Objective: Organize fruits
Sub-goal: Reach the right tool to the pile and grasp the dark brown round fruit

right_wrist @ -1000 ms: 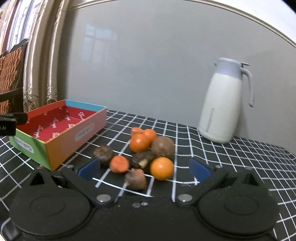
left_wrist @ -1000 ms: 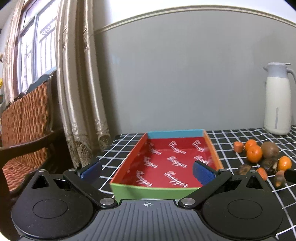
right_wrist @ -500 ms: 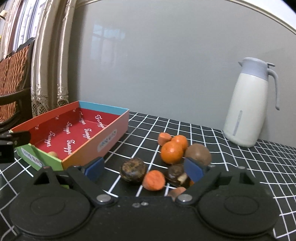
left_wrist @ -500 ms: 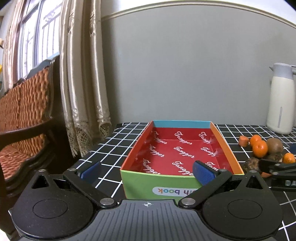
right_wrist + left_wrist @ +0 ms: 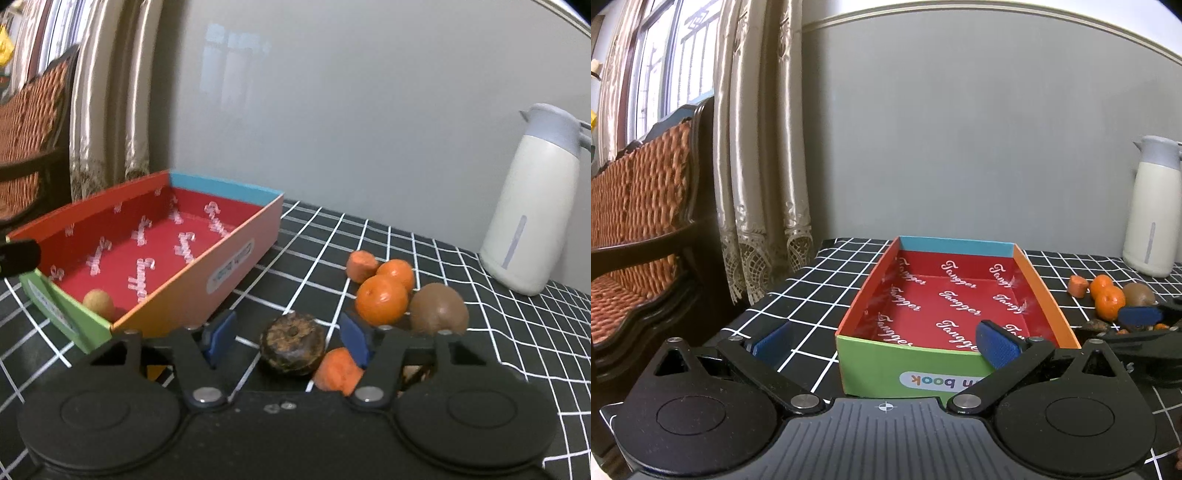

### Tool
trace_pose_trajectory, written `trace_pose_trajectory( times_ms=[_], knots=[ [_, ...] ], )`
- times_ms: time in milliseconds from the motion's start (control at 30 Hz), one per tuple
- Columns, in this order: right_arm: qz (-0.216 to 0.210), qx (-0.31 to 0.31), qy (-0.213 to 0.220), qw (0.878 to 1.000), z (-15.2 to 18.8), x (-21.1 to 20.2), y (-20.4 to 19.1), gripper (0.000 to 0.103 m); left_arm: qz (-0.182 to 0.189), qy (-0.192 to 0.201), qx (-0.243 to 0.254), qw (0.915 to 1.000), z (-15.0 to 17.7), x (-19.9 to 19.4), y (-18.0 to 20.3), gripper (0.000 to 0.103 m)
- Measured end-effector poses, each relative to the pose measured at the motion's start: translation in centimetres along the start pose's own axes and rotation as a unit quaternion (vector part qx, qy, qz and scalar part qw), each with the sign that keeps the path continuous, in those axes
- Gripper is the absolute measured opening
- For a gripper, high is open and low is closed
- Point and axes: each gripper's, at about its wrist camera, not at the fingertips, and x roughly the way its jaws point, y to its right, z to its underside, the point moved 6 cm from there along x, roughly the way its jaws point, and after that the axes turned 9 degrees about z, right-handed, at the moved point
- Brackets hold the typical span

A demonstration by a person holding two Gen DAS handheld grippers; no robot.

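Observation:
A colourful cardboard box [image 5: 1038, 288] with a red printed floor sits on the checked table; it also shows in the right wrist view [image 5: 236, 254], with a small tan round fruit [image 5: 98, 302] in its near corner. My left gripper [image 5: 884, 341] is open and empty in front of the box's green end. My right gripper [image 5: 288, 338] is open, its pads either side of a dark brown wrinkled fruit [image 5: 292, 343], apart from it. Beside it lie a carrot piece [image 5: 338, 373], two oranges [image 5: 382, 300], a kiwi [image 5: 439, 309] and another carrot piece [image 5: 361, 266].
A white thermos jug [image 5: 535, 221] stands at the back right of the table; it also shows in the left wrist view [image 5: 1154, 210]. A wicker chair [image 5: 635, 221] and curtains [image 5: 757, 147] stand off the table's left edge. A grey wall is behind.
My right gripper moved forward and down over the fruit pile, so the dark brown fruit now lies between its pads. My left gripper drew back slightly from the box.

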Motion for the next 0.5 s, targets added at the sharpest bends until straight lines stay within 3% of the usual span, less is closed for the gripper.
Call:
trace_pose_trajectory(
  times_ms=[167, 233, 500],
  knots=[
    [0.005, -0.013, -0.023, 1.000, 0.21, 0.85, -0.51, 0.053, 0.001, -0.002, 0.006, 1.0000, 0.03, 0.03, 0.30, 0.103],
    [0.010, -0.020, -0.025, 0.999, 0.31, 0.96, -0.61, 0.041, 0.002, -0.003, 0.005, 1.0000, 0.06, 0.02, 0.27, 0.103],
    [0.005, -0.012, -0.025, 1.000, 0.38, 0.24, 0.31, 0.040, 0.000, -0.004, 0.004, 1.0000, 0.07, -0.02, 0.20, 0.103]
  ],
)
